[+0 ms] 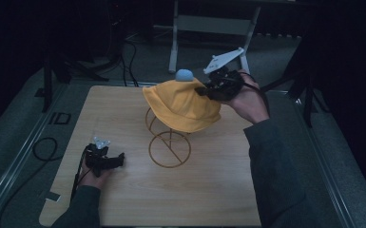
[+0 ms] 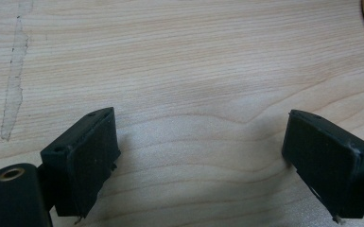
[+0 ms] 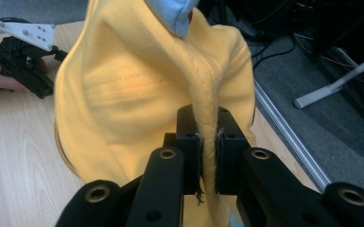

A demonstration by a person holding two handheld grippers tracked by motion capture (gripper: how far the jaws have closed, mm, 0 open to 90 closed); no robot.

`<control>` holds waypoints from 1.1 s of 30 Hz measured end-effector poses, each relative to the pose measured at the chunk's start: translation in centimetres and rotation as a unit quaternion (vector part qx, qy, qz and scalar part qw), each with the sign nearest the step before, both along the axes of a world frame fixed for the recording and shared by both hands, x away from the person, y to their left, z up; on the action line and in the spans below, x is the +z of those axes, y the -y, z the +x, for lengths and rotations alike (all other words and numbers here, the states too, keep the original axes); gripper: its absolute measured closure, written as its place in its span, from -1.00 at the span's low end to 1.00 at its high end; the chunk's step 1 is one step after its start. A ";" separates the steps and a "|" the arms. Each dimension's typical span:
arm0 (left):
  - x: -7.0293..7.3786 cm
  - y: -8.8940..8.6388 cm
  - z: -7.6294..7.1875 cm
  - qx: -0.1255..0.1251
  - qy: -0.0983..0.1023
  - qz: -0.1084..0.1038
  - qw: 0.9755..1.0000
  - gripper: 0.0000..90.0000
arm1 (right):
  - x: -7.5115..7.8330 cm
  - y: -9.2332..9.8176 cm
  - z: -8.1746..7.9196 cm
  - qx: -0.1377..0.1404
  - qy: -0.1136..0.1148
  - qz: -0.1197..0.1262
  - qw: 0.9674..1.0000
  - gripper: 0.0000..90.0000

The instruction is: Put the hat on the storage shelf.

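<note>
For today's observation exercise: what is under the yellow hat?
Under the yellow hat stands a gold wire stand; its ring base and lower loops show on the table. Its top is covered by the hat.

R claw (image 3: 209,142) clamped, L claw (image 2: 201,156) open.

Pale wooden table (image 1: 209,190), rounded corners, grey floor around.
Standing near its middle, a gold wire stand (image 1: 169,149); toward the near left corner from that stand, resting on the wood, left gripper (image 1: 105,159). Faint pale streak on the grain.
</note>
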State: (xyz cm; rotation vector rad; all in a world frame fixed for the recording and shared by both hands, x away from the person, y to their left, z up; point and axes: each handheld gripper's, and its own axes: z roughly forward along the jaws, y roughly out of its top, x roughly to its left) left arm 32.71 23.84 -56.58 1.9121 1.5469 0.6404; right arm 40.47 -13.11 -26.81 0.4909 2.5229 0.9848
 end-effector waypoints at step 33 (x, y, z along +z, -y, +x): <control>0.0 0.0 0.0 0.002 0.003 -0.001 1.000 -0.74 | -0.9 -7.9 -0.9 0.029 0.004 -0.072 0.997 0.04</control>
